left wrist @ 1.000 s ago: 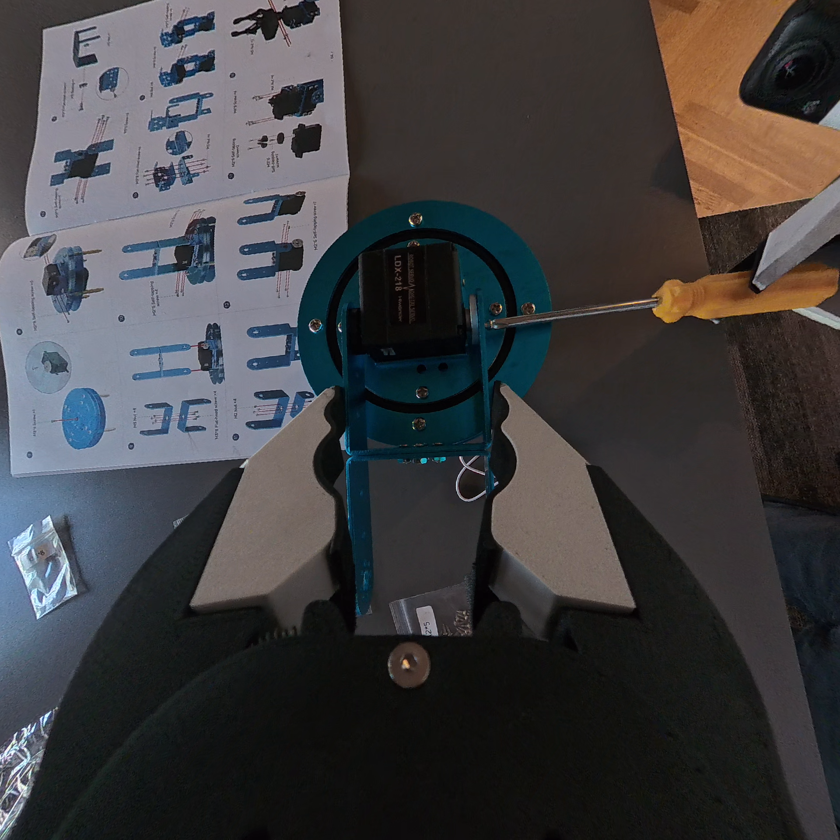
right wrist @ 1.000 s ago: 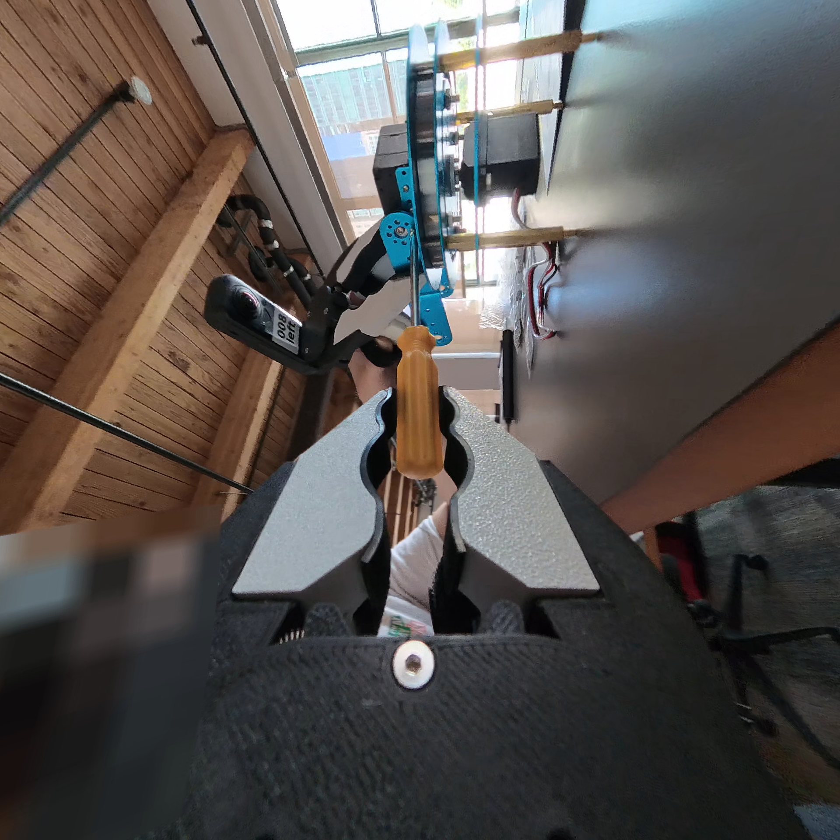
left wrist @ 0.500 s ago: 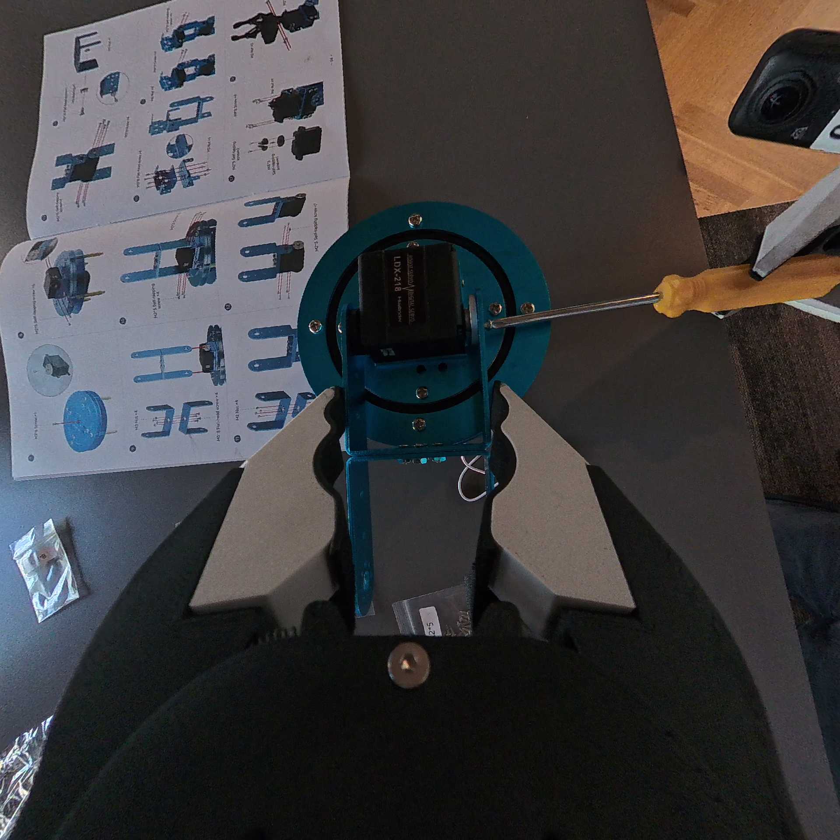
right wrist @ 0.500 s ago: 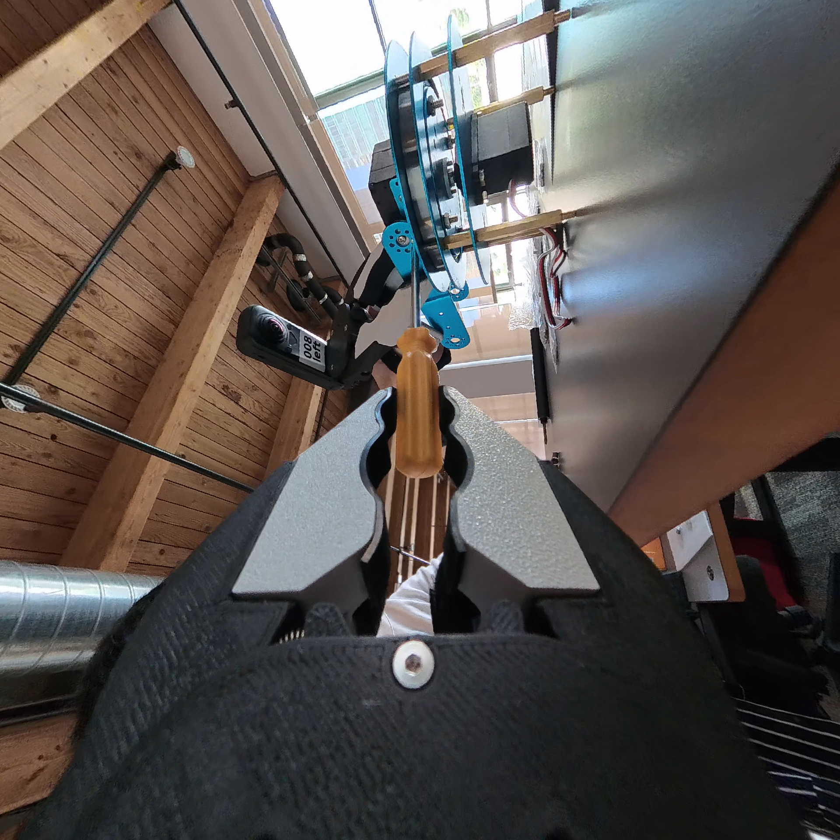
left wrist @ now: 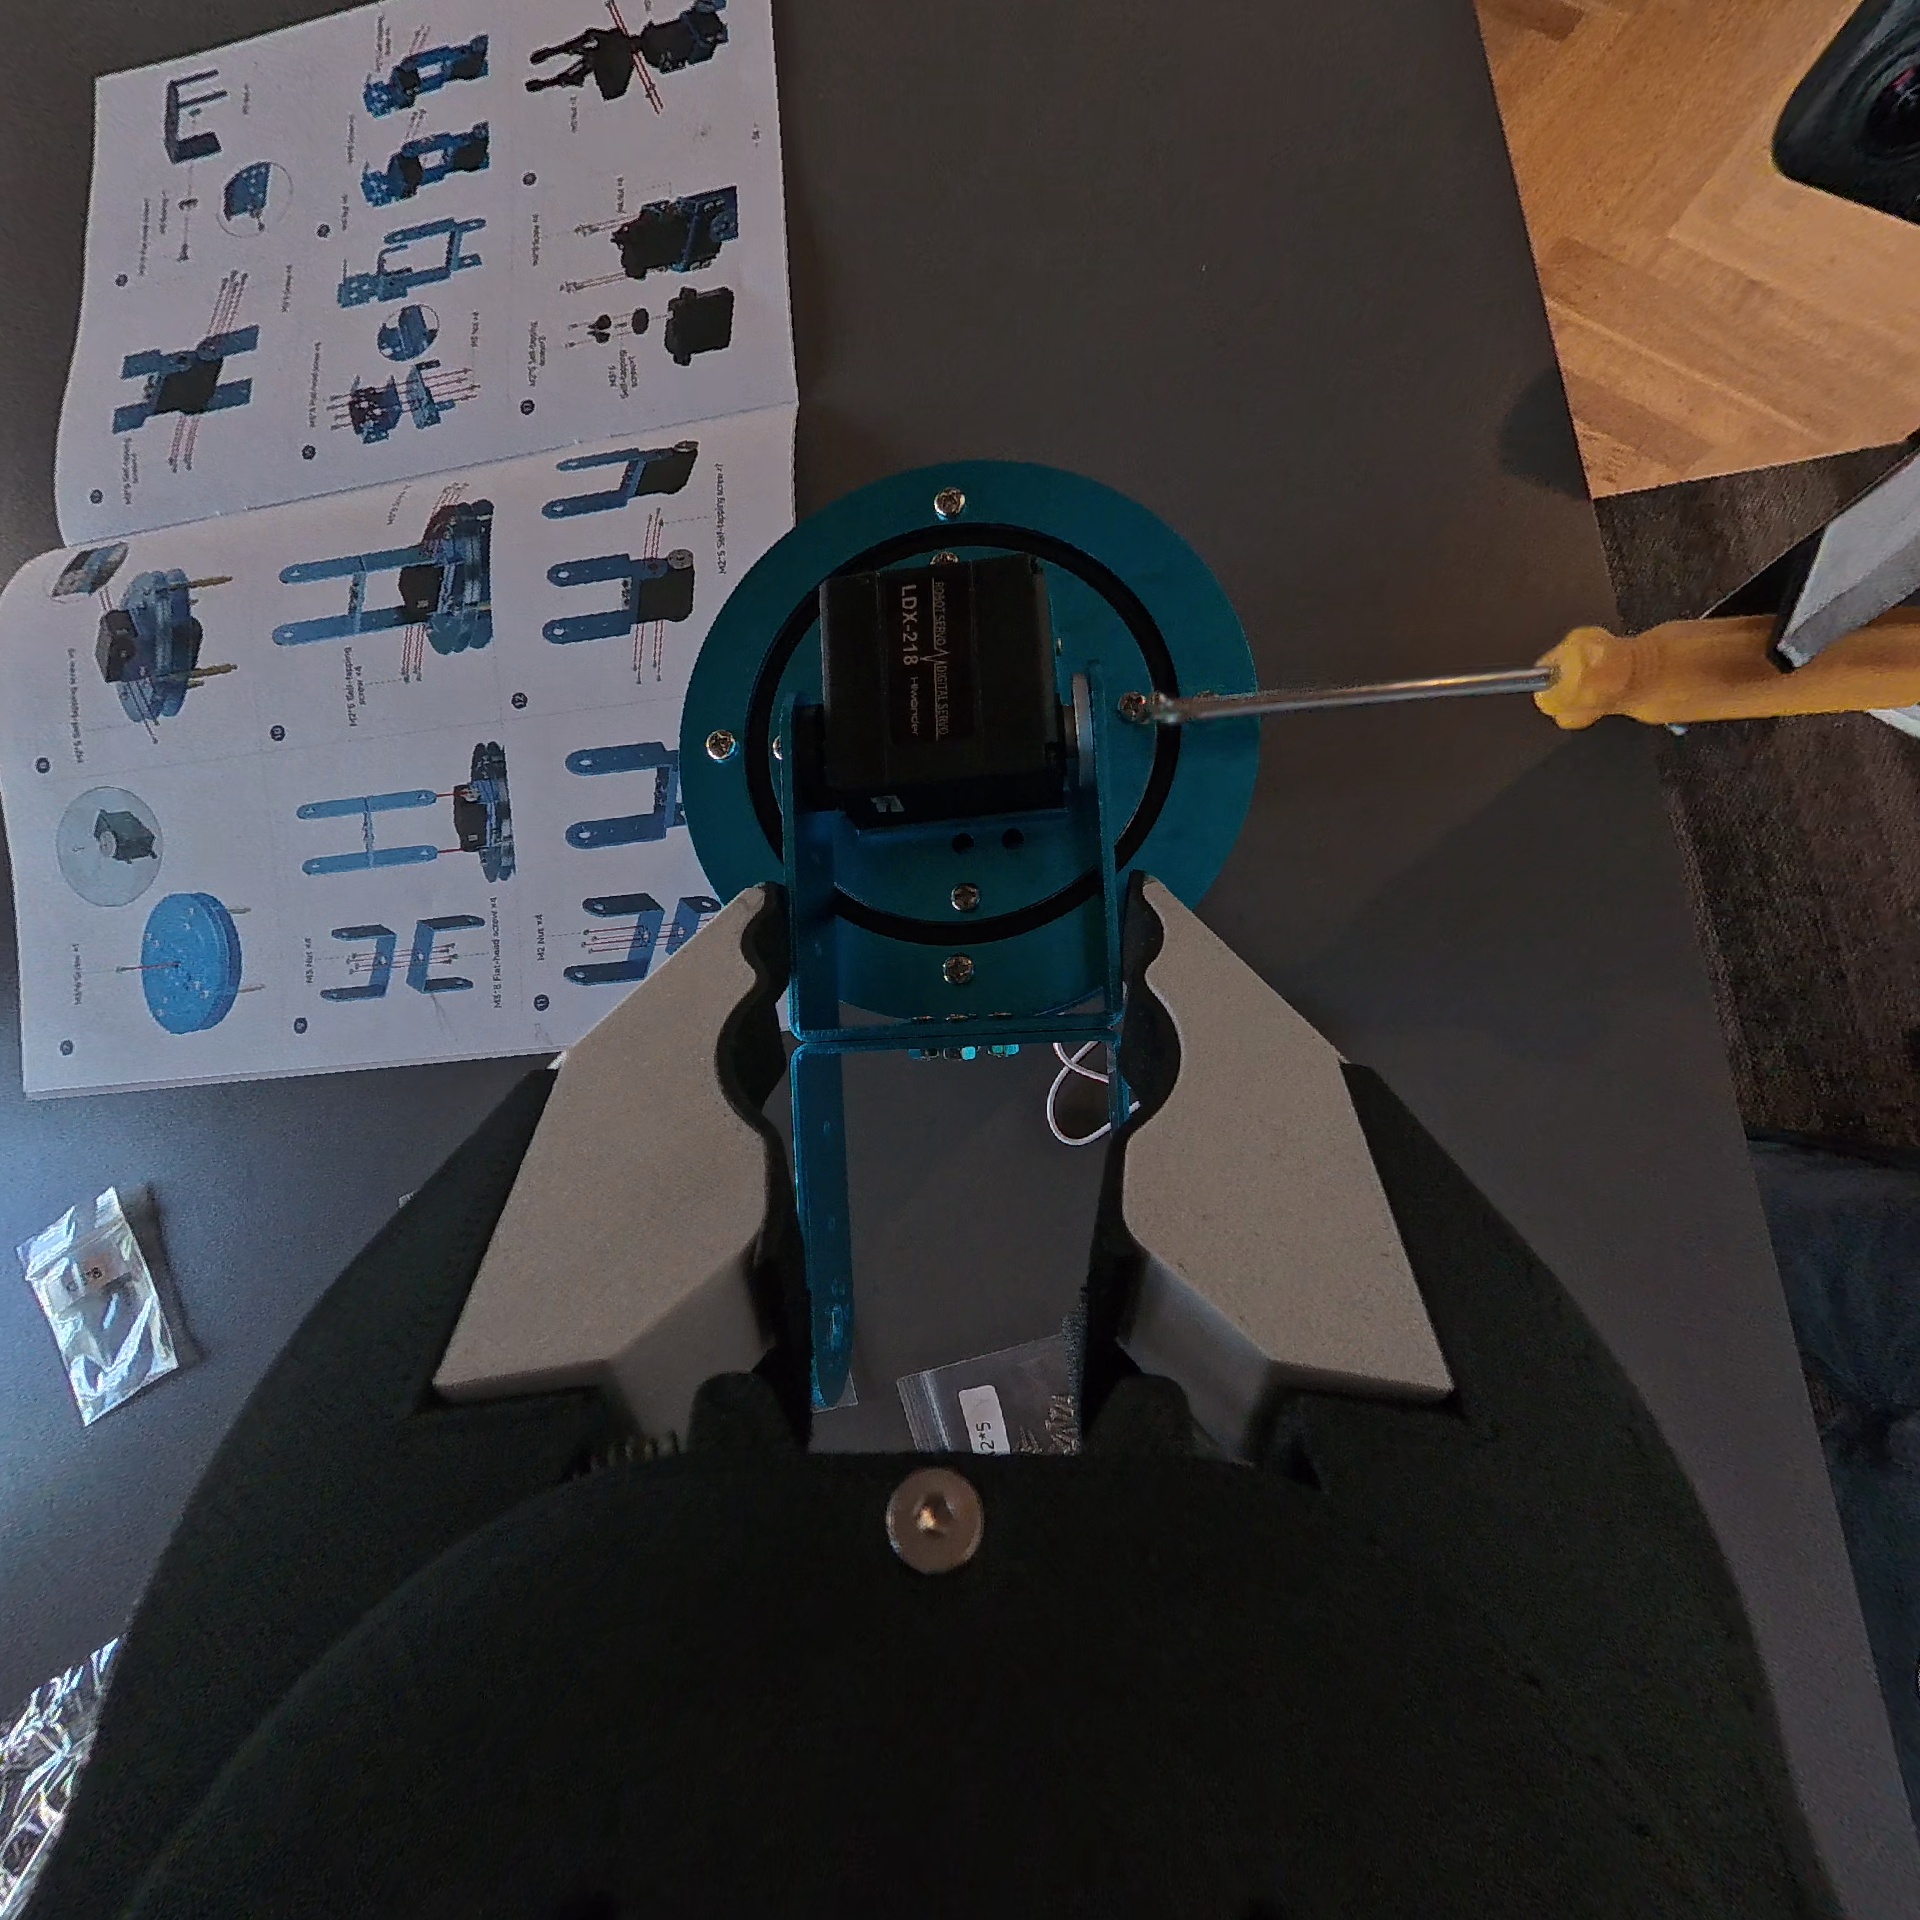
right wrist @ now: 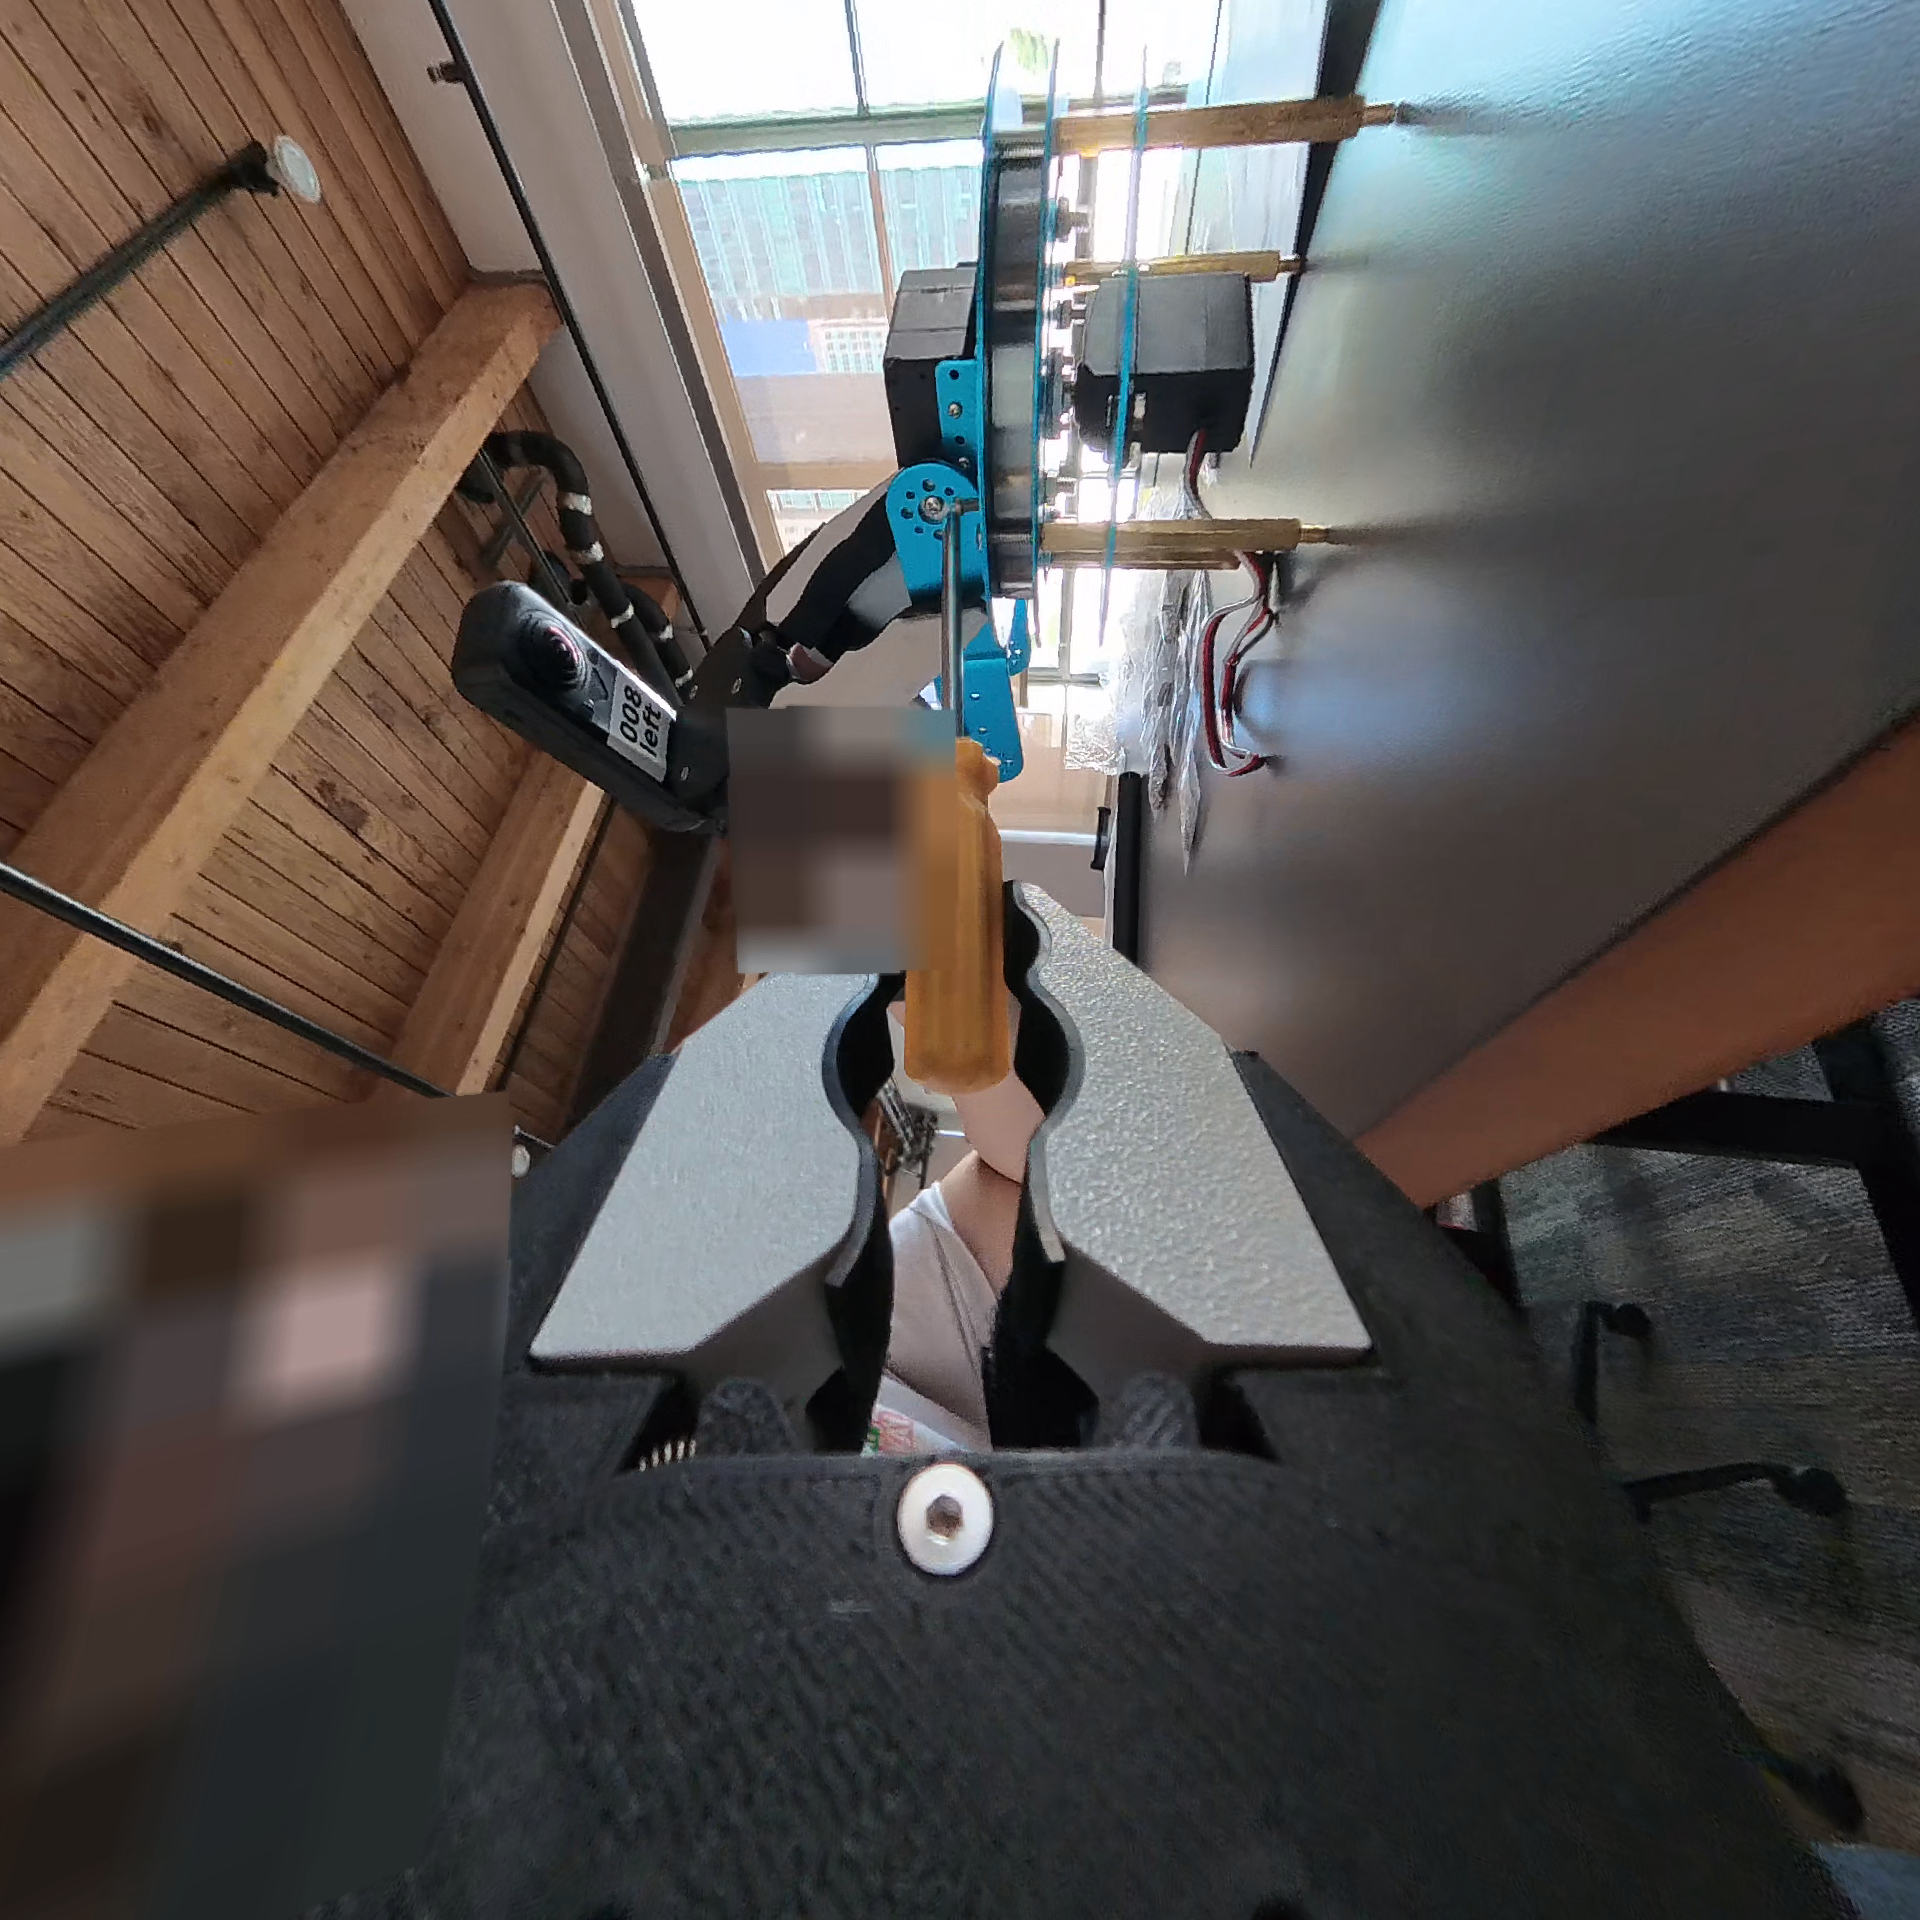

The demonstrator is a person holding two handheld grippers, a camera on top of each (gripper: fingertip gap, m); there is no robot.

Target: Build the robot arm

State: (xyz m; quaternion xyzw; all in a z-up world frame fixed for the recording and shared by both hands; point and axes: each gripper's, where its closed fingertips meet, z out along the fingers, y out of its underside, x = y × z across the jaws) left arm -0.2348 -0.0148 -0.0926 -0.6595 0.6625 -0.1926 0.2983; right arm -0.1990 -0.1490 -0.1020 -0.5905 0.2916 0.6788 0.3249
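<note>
Gripping the bracket: your left tongs [left wrist: 951, 899] are clenched on the two sides of the blue bracket [left wrist: 821, 1143], as they were a second ago; nothing in that view has shifted.
Screwdriver: the yellow-handled screwdriver [right wrist: 961, 935] keeps its tip on the screw [left wrist: 1130, 707] at the bracket's side, just beside the black motor [left wrist: 935, 675]; the shaft lies level across the blue disc [left wrist: 1195, 623].
Right tongs: your right tongs [right wrist: 945, 945] have rolled around the handle since the last look, and the room in their view has swung with them; the handle now leans on one finger with a dark slit at the other, so you cannot tell whether they are clamped or slack.
Stand: the disc sits on brass posts [right wrist: 1174, 540] on the dark table [left wrist: 1143, 260]; red wires [right wrist: 1226, 665] hang beneath it.
Around: an open booklet [left wrist: 416, 520] lies touching the disc's far side; a small bag [left wrist: 99, 1309] lies well apart; another bag [left wrist: 987, 1403] lies under the left tongs.
In the way: only a white wire [left wrist: 1070, 1101] loops near the bracket; the shaft's path looks free.
</note>
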